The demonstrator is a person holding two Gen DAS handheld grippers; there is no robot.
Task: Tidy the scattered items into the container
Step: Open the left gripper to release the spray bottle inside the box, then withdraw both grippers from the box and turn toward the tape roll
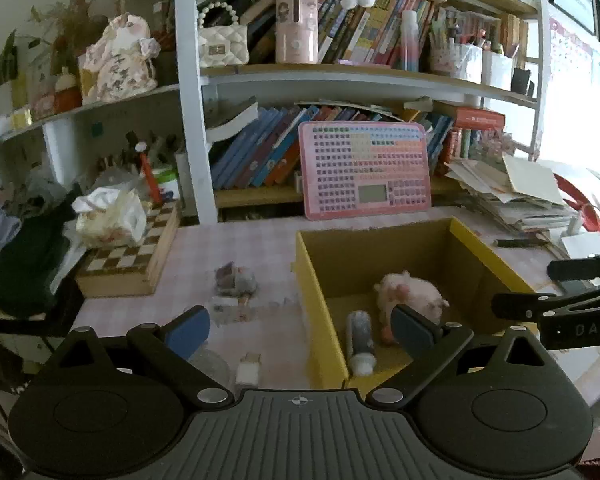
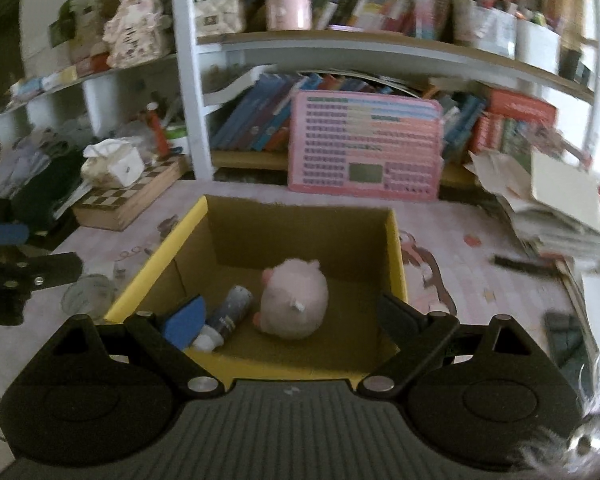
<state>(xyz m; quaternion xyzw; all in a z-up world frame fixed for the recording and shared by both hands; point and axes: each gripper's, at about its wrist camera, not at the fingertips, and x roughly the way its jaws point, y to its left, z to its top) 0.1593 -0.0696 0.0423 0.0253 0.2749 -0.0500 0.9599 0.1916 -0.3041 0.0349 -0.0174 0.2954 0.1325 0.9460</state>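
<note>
Jaws on both your left gripper [image 1: 300, 330] and right gripper [image 2: 292, 320] gape wide and empty over the box [image 2: 396, 248] holding plush [image 2: 294, 298] and tube [image 2: 230, 312], so next swing left to the grey toy [image 1: 236, 280] on the table [image 1: 236, 248].

L gripper [image 1: 300, 330], R gripper [image 2: 292, 320] (both agape)

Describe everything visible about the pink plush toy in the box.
The pink plush toy is round, fuzzy and pale pink, with small darker pink ears or feet and a white tag at its back. It lies on the floor of the yellow cardboard box, beside a grey tube with a white cap. Neither gripper touches it.
</note>
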